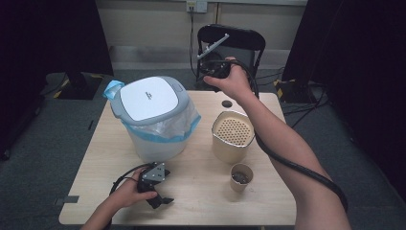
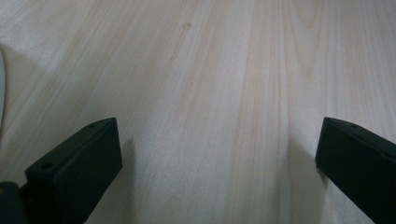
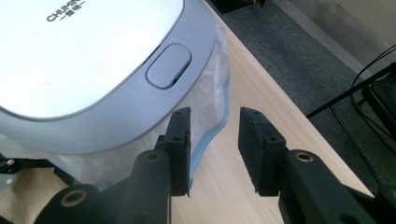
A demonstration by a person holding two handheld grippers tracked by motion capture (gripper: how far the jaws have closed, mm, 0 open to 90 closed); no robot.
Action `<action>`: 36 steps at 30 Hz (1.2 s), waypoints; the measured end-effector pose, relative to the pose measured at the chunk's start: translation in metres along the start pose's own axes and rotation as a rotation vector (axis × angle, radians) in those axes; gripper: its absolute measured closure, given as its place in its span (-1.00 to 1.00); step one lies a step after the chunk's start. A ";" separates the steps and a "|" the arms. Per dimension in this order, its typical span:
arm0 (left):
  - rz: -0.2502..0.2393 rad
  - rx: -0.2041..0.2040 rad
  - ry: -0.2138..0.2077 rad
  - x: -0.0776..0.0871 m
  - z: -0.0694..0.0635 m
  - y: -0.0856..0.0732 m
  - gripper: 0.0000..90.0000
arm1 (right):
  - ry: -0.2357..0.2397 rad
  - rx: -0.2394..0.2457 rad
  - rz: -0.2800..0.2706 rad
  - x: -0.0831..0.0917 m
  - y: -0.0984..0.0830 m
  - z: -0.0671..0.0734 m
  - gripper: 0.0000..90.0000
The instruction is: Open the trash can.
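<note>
You are resting your left gripper [image 1: 160, 197] on the table [image 1: 201, 191] at about 7 o'clock, near the front edge, just in front of the bin [image 1: 153, 117]; in the left gripper view its jaws are standing wide apart over bare wood with nothing between them. You are reaching your right hand [image 1: 234, 81] across to the far edge at about 12 o'clock, holding the right gripper [image 3: 215, 140] above the table; in its own view the jaws are pointing down beside the bin's rim, a narrow gap showing between them and nothing caught in it. The bin is sitting at about 10 o'clock, its grey-and-white lid [image 1: 151, 98] lying closed, a push button [image 3: 168, 65] showing at the lid's edge and a clear bag [image 1: 184, 124] with a blue hem hanging out beneath the lid. A beige canister [image 1: 232, 136] with a perforated top is standing right of centre, at about 2 o'clock, apart from the bin. A small cup [image 1: 241, 177] with dark contents is standing just in front of it at about 4 o'clock. A small dark disc [image 1: 227, 103] is lying on the wood near the far edge, under your right forearm's reach. A black chair [image 1: 239, 40] is standing beyond the table.
</note>
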State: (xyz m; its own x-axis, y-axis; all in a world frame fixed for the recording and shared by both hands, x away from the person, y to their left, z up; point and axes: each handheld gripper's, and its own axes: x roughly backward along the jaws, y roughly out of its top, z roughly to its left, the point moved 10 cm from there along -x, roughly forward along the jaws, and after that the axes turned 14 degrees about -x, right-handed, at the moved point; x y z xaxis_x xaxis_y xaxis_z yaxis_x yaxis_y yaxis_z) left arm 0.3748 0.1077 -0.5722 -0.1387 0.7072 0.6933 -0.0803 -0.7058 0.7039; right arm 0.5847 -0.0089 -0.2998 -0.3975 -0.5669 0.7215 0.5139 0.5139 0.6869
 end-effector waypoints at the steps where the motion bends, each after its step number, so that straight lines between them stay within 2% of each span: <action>1: 0.000 0.000 0.000 0.000 0.000 0.000 -1.00 | 0.000 0.000 0.000 0.000 0.000 0.000 0.46; 6: 0.007 -0.001 0.000 0.001 0.000 0.000 -1.00 | 0.010 -0.018 -0.014 -0.005 0.009 0.003 0.53; 14: 0.003 -0.001 0.000 0.000 0.000 0.000 -1.00 | 0.038 -0.028 -0.017 -0.018 0.012 0.009 0.62; 21: 0.004 -0.001 -0.001 0.000 0.000 0.000 -1.00 | 0.058 -0.027 -0.050 -0.023 0.018 0.011 0.63; 28: 0.001 -0.001 0.000 0.000 0.000 0.000 -1.00 | 0.087 -0.017 -0.046 -0.035 0.018 0.020 0.61; 36: 0.005 -0.001 -0.001 0.000 0.000 0.000 -1.00 | 0.106 -0.039 -0.063 -0.043 0.023 0.023 0.64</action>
State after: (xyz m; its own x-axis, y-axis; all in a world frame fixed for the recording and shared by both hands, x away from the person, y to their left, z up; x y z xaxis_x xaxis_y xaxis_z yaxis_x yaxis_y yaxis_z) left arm 0.3747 0.1082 -0.5721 -0.1386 0.7037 0.6968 -0.0803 -0.7093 0.7003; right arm 0.5960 0.0420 -0.3133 -0.3480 -0.6635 0.6623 0.5207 0.4507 0.7251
